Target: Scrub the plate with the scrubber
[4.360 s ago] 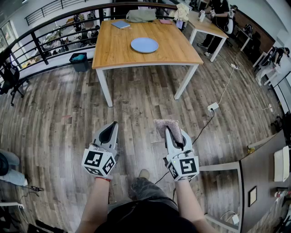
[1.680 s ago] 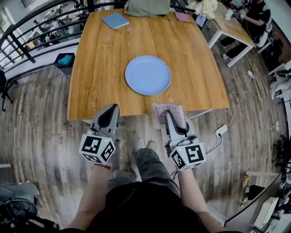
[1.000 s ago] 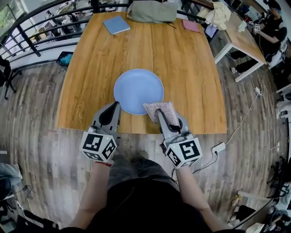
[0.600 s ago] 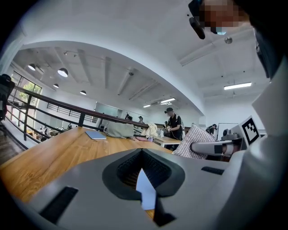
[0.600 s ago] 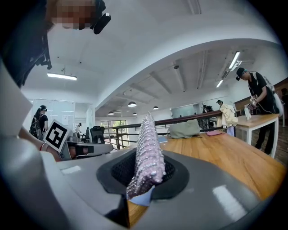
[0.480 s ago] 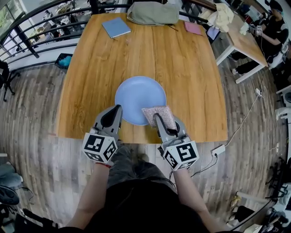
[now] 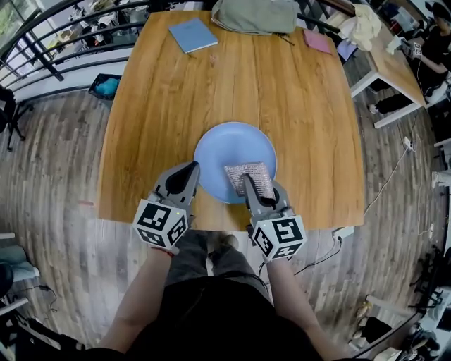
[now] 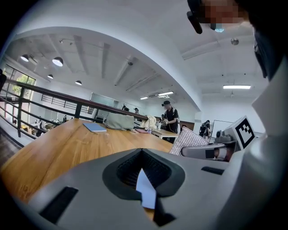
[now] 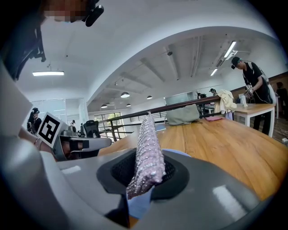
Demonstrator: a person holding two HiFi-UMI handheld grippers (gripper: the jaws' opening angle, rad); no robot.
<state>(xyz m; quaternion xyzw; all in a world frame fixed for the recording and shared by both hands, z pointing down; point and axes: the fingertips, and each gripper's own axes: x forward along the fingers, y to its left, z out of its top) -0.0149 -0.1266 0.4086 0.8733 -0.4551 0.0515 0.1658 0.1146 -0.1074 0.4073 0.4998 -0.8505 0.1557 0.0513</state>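
A round light-blue plate (image 7: pixel 229 151) lies flat on the wooden table (image 7: pixel 155 113), close to its near edge. My right gripper (image 7: pixel 248 185) is shut on a grey-pink woven scrubber (image 7: pixel 249 178), which stands over the plate's near right part. In the right gripper view the scrubber (image 9: pixel 147 152) rises edge-on from between the jaws, with a sliver of plate (image 9: pixel 138 204) below it. My left gripper (image 7: pixel 189 171) is shut and holds nothing; its tip is at the plate's left rim. Whether the scrubber touches the plate I cannot tell.
At the table's far end lie a blue notebook (image 7: pixel 192 34), a grey-green bag (image 7: pixel 255 14) and a pink folder (image 7: pixel 318 40). A black railing (image 7: pixel 63 42) runs behind the table. A second table (image 7: pixel 384 49) stands at the right. A power strip (image 7: pixel 344 231) lies on the floor.
The table and plate have drawn closer over the frames. Both grippers, once over the floor, now reach over the table's near edge, and the scrubber has come over the plate.
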